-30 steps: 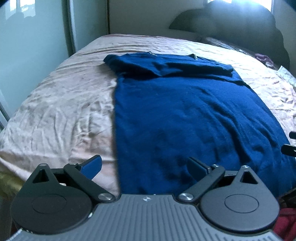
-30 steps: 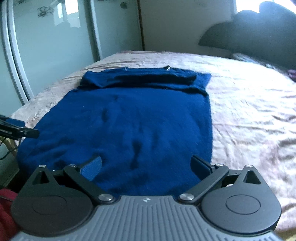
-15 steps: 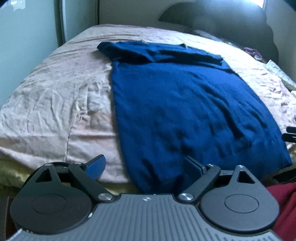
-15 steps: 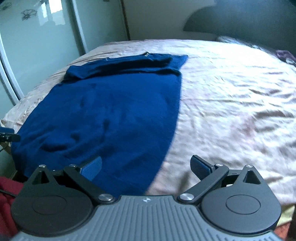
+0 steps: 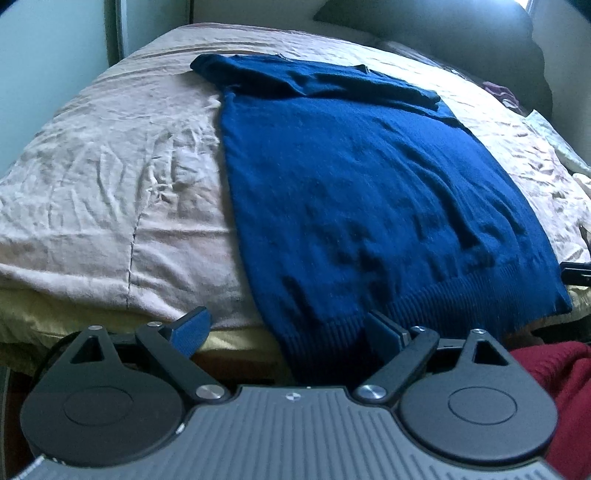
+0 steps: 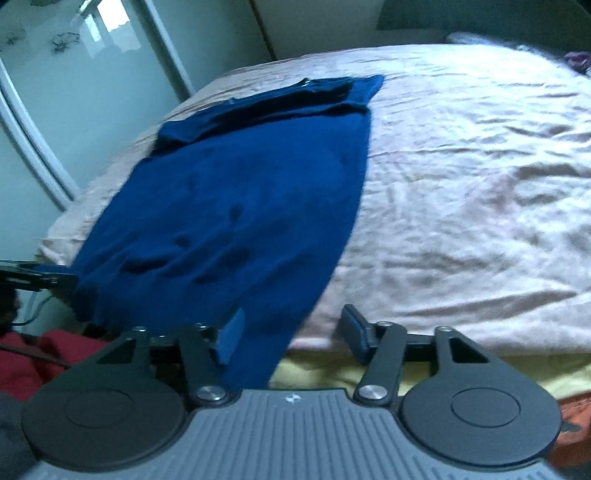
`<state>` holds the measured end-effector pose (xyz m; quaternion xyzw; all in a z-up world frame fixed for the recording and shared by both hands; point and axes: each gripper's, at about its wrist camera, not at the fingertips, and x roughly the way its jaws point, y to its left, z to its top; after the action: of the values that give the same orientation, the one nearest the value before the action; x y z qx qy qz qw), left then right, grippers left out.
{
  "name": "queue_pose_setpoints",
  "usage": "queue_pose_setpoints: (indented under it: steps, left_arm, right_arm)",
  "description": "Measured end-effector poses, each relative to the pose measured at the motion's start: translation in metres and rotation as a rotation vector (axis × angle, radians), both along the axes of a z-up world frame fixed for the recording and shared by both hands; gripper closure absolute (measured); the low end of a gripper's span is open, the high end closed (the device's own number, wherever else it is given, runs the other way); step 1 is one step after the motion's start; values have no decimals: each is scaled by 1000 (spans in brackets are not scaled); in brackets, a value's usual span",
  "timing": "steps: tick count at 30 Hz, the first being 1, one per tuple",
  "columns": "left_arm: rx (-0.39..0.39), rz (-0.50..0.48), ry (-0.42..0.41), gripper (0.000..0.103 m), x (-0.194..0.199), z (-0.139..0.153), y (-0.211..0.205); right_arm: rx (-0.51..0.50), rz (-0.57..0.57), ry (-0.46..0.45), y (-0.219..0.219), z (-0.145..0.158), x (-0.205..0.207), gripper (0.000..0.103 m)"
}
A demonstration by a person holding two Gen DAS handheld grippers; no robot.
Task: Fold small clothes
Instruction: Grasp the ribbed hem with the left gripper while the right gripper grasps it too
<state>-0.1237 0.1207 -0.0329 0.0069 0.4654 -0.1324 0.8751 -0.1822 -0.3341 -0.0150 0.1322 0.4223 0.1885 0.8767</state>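
Note:
A dark blue knit sweater (image 5: 362, 192) lies flat on the bed, sleeves folded across its far end, ribbed hem hanging over the near bed edge. It also shows in the right wrist view (image 6: 240, 206). My left gripper (image 5: 288, 332) is open and empty, below the hem's left corner. My right gripper (image 6: 291, 332) is open and empty at the hem's right corner, its fingers either side of the sweater's edge. Each gripper's tip shows at the edge of the other view.
The bed has a wrinkled pale pink cover (image 5: 110, 177) over a yellow layer (image 6: 406, 373). A dark headboard (image 5: 443, 33) stands at the far end. Mirrored wardrobe doors (image 6: 55, 92) run along the left. Red fabric (image 5: 554, 387) lies below the bed edge.
Both grippers have pulled back and down from over the sweater to the near bed edge. The right one has swung to the sweater's right corner and its jaws have narrowed a little.

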Motion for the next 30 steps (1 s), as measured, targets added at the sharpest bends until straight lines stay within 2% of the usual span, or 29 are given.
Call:
queue_pose_setpoints:
  steps: [7,11,15,17,18,19,21,24,28,29,30]
  left_arm:
    - [5,-7,0,10,-4,-1,-3]
    - [-42,-10,-1,10,-3,0,-10]
    - [-84,-55,1,13,-4,-1,-23]
    - [-99,-69,-6,16,-6,-1,-25]
    - [-113,-70,-7,19,-6,-1,-25]
    - [-132,-70,-6,24,-7,-1,-23]
    - [-162,-67,5,25,-6,-1,-20]
    - [-168,-84,20,25,-6,0,-20]
    - [-117,-143,12,25,-12,0,-29]
    - [-109,-143,7,27,-12,0,-30]
    - [-99,-138,-1,33,-12,0,-31]
  right_arm:
    - [100,72,17,19,-6,2,49]
    - [130,111,6,34,-7,7,49]
    - [152,141,-3,46,-8,10,49]
    - [134,152,-9,49,-8,10,49]
    - [127,152,-11,49,-7,10,52]
    - [114,147,-12,48,-7,10,60]
    - [88,140,-12,46,-7,9,67]
    - [74,144,-11,47,-7,9,67]
    - [30,166,-21,52,-5,5,67]
    - [29,167,-22,53,-6,5,67]
    - [30,165,-23,53,-6,5,67]
